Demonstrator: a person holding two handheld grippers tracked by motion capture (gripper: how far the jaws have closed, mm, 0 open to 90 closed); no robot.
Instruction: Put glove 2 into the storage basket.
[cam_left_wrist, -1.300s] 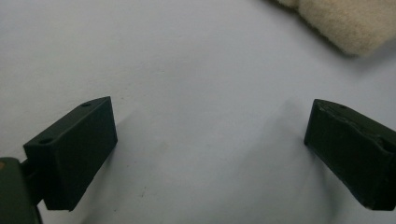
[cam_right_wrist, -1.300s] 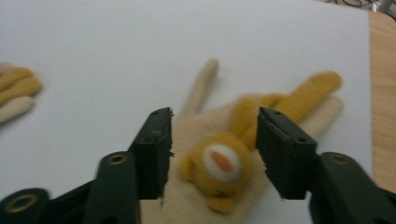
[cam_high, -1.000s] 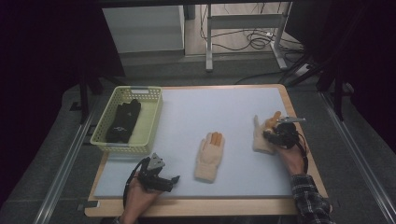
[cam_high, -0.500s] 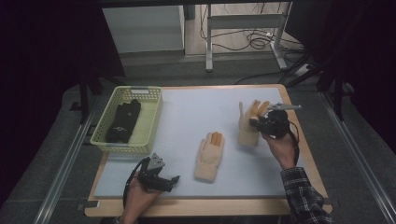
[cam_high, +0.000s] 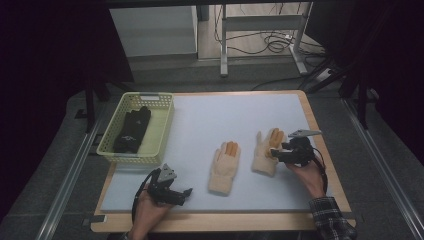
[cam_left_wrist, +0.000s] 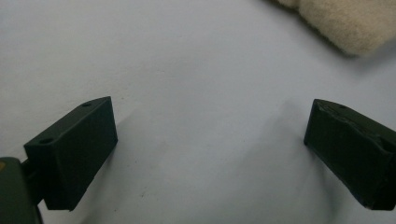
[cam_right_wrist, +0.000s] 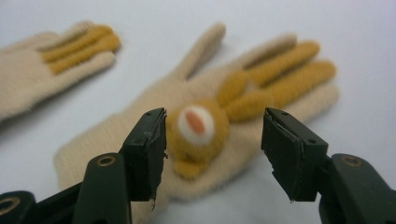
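Dark floor and cables surround a wooden table (cam_high: 312, 120) that is covered by a pale blue mat (cam_high: 225, 117).

At about 4 o'clock on the mat, a cream knitted glove (cam_high: 264, 150) with mustard-yellow fingers is lying flat. In the right gripper view its palm carries a small round animal face (cam_right_wrist: 197, 126), which is seen between the two jaws. The right gripper (cam_high: 276, 153) is held at this glove with its jaws moderately wide and nothing clamped between them; whether the tips touch the knit cannot be told.

A matching second glove (cam_high: 225, 167) is lying at about 6 o'clock, well apart from the first one. The left gripper (cam_high: 186, 194) is kept low at 7 o'clock with its jaws wide and empty over bare mat, and only the cream cuff (cam_left_wrist: 345, 23) is seen at the upper edge of the left gripper view.

At 9 o'clock a yellow-green plastic basket (cam_high: 162, 122) holds a black glove (cam_high: 132, 131).

Probably the risk is a bad pinch: if the jaws are closed only on the raised face, the soft knit may be stretched or may slip out. Also the glove may be dragged and folded, because nothing is holding it down.
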